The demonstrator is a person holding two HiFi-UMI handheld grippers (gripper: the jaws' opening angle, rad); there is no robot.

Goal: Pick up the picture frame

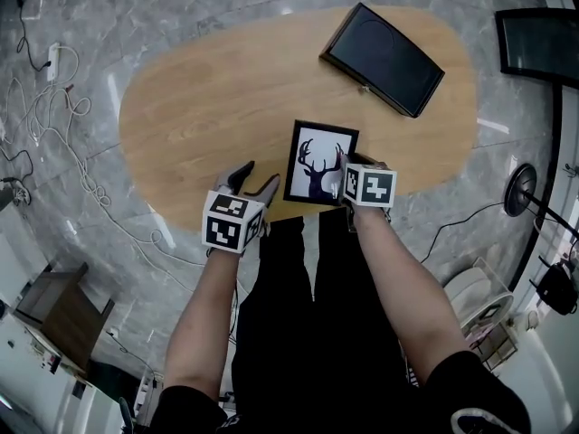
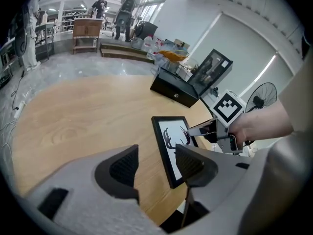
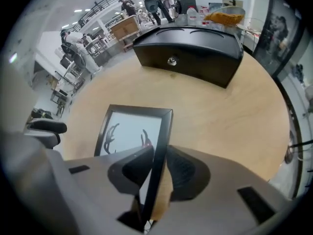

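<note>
The right gripper (image 3: 157, 164) clamped the right edge of the black rectangular picture frame with a deer print (image 1: 318, 163) on the oval wooden desk (image 1: 208, 98); the left gripper (image 2: 156, 166) hung open and empty.

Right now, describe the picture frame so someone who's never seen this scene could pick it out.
Find the oval wooden table; the picture frame lies at its near edge, right side pinched by the right gripper. Unlike the solid black box at the far end, it is a thin black border around a white print of an antlered deer.
</note>
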